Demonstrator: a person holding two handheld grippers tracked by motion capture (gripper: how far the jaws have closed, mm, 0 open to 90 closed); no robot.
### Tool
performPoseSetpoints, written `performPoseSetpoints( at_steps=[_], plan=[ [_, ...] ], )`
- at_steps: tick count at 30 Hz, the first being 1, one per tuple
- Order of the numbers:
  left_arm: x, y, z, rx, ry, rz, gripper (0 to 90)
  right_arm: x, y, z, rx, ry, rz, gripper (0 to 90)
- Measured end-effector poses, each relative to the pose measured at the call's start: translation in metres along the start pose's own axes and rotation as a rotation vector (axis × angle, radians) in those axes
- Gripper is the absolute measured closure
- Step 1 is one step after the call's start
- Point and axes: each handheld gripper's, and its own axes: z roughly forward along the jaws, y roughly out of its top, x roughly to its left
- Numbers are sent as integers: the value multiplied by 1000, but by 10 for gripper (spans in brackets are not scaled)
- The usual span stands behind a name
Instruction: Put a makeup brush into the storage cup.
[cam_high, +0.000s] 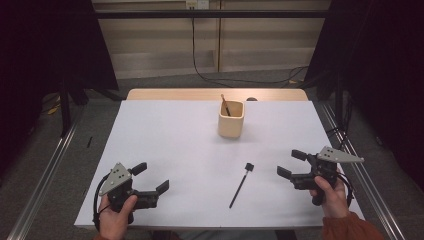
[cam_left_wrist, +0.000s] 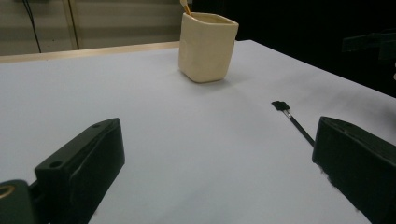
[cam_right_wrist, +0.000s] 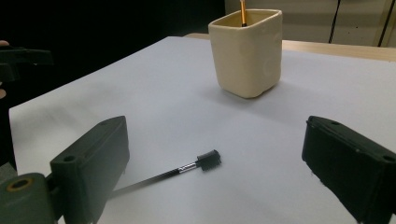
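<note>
A cream square cup (cam_high: 231, 119) stands at the back middle of the white table, with a thin brown-handled brush (cam_high: 225, 105) leaning inside it. A slim black brush (cam_high: 240, 184) with a small square head lies flat on the table in front of the cup, toward the right. My left gripper (cam_high: 150, 179) rests open near the front left corner, with nothing between its fingers. My right gripper (cam_high: 291, 163) is open too, just right of the black brush's head. The left gripper view has the cup (cam_left_wrist: 207, 45) and the brush (cam_left_wrist: 293, 120); the right gripper view has the same cup (cam_right_wrist: 247, 51) and brush (cam_right_wrist: 182, 170).
The white table top (cam_high: 165, 135) has a bare wooden strip (cam_high: 175, 94) along its far edge. Dark curtains stand at both sides, and metal rails (cam_high: 45, 175) run along the floor beside the table. Cables trail on the floor behind.
</note>
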Motion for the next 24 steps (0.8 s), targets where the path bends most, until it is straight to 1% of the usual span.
performPoseSetpoints(
  at_steps=[2, 4, 7, 8, 10, 13, 19, 24],
  plan=[
    [0, 0, -1, 0, 6, 0, 22, -1, 1, 3, 4, 0, -3, 68],
    [1, 0, -1, -2, 5, -3, 23, -1, 4, 6, 3, 9, -17, 68],
    [0, 0, -1, 1, 7, -1, 22, -2, 8, 11, 3, 18, -23, 68],
    [0, 0, -1, 2, 6, 0, 23, -3, 9, 12, 4, 15, -26, 68],
    [0, 0, -1, 5, 8, 2, 22, -4, 12, 16, 5, 24, -21, 68],
    [0, 0, -1, 3, 8, -1, 23, -6, 16, 21, 11, 33, -35, 66],
    [-2, 0, 0, 3, 2, 4, 22, -8, 27, 35, 13, 47, -50, 66],
    [-2, 1, 1, 6, 0, 6, 23, -8, 33, 47, 16, 59, -72, 67]
  ],
)
